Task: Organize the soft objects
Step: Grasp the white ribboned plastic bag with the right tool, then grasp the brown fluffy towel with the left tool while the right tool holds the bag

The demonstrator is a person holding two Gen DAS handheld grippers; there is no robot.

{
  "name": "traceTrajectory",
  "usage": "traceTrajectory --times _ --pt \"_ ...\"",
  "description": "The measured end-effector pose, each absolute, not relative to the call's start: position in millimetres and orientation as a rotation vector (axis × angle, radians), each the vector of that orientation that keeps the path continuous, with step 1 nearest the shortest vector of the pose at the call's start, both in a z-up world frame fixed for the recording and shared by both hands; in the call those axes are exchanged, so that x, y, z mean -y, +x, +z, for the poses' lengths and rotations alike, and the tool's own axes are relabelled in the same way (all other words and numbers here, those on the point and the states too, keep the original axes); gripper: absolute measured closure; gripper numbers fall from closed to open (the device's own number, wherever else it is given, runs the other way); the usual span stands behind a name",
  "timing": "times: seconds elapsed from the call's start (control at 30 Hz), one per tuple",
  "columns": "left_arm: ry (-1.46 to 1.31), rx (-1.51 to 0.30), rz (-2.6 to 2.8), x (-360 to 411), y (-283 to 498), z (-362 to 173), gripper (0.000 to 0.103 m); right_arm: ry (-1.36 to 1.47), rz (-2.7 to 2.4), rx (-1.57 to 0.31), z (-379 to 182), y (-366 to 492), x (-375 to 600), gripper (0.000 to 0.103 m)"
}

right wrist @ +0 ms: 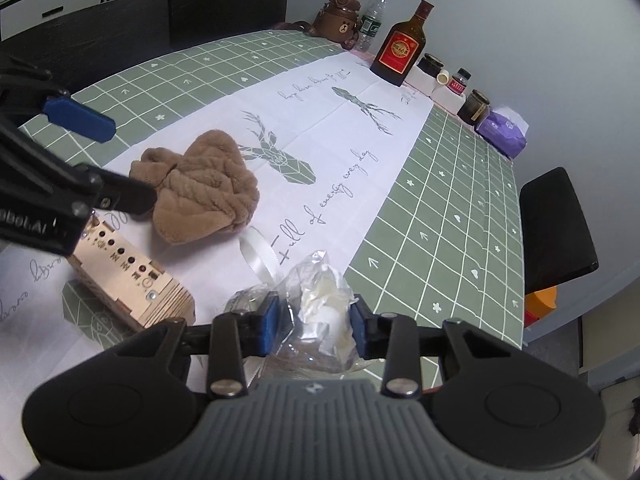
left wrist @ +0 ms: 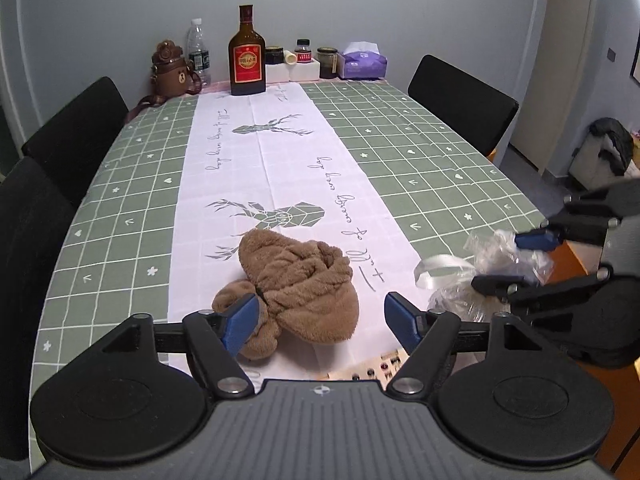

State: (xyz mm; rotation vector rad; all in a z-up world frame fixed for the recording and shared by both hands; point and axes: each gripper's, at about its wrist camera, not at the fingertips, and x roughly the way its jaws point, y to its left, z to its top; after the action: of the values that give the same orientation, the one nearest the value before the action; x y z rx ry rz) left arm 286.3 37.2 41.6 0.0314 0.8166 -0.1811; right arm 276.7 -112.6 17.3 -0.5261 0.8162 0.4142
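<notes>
My right gripper (right wrist: 314, 322) pinches the crumpled clear plastic bag (right wrist: 320, 304) between its blue pads. My left gripper (left wrist: 320, 320) stands spread wide, holding nothing; the brown towel (left wrist: 296, 292) lies between its fingers, left of the bag.

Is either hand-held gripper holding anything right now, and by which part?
Right hand-held gripper pinches the crumpled clear plastic bag across its bunched middle. Left hand-held gripper is open, holding nothing.

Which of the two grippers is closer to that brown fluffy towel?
Left. The left gripper stands open right at the brown towel, one pad against its near edge. The right gripper is off to the side, closed on a crinkled plastic bag.
</notes>
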Motion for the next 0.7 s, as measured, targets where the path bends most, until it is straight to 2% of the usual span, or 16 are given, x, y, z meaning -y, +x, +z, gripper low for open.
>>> traceTrajectory --times 0.3,0.53,0.7 --pt "0.011 -0.997 -0.2 -40.6 336.7 8.2 0.014 -0.439 0.436 -0.855 9.2 290.6 116.6 0.066" --pt "0.22 -0.963 -0.276 -11.8 345.6 -5.8 0.014 -0.426 0.446 -0.884 -2.5 292.4 117.3 0.066" --pt "0.335 -1.017 -0.28 1.4 360.3 -21.0 0.015 -0.39 0.436 -0.908 -7.0 298.1 124.1 0.066"
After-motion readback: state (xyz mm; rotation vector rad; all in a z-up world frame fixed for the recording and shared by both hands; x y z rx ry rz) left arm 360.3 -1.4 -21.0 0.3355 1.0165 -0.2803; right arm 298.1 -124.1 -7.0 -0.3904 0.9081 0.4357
